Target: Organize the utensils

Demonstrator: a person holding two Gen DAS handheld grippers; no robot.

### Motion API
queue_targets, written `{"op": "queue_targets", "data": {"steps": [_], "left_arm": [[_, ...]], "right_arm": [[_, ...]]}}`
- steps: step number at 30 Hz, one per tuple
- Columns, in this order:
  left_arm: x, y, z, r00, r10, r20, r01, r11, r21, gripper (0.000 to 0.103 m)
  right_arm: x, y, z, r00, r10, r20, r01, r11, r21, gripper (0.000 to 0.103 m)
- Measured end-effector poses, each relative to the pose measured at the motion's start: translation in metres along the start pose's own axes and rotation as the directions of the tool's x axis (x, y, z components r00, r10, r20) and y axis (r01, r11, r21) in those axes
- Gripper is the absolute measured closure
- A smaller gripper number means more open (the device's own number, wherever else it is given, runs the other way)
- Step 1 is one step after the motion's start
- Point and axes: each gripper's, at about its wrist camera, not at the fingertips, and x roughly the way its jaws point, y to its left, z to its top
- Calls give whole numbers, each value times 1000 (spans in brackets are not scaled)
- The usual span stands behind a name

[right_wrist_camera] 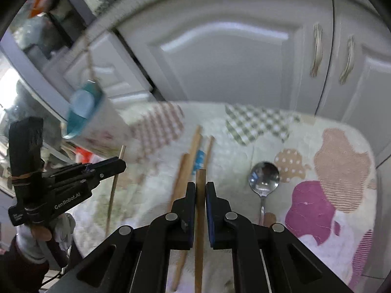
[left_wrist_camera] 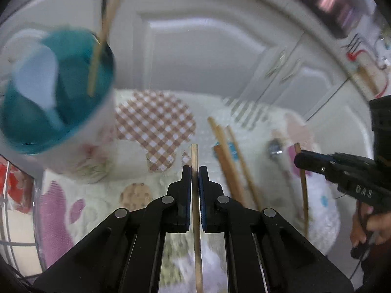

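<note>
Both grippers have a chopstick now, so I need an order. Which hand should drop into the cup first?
Left, probably. The left gripper, shut on its chopstick, sits just beside the cup. The right gripper, shut on its own, has spoon-side position, farther from the cup.

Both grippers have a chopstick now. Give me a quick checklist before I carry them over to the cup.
1. Left gripper shut on pale chopstick, pinched with the tip just past the pads: ok.
2. Right gripper shut on darker chopstick: ok.
3. Cup upright, mouth open, teal inside: ok.
4. Room in the cup: it already holds a stick and a pale blue spoon; space is visible: ok.
5. How far each stick reaches behind the fingers: cannot tell.
6. Mat cleared: not ok; loose chopsticks and a metal spoon lie there.
</note>
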Motion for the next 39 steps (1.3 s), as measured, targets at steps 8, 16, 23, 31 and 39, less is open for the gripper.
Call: {"op": "queue_targets", "data": {"steps": [8,16,23,31,39], "left_arm": [[-89,-4,-13,988,-66,143,66,998,5,98],[-124,0,-17,979,-5,202,10,1000,-23,99],[-131,8,-18,979,11,205,-5,999,-32,99],[-61,18,-30,997,56,59,-50,994,-92,71],[43,23,-31,970,226,-88,-233,968,-91,70]], "right_arm": [[-74,44,-5,990,54,133,-44,996,-78,96],[-115,68,-4,975,80,207,-55,991,-125,96],[-126,86,6,964,94,247,-57,986,-156,96],[-120,82,4,966,100,237,-68,988,-140,96],[-118,72,10,964,121,237,-95,989,-117,96]]}}
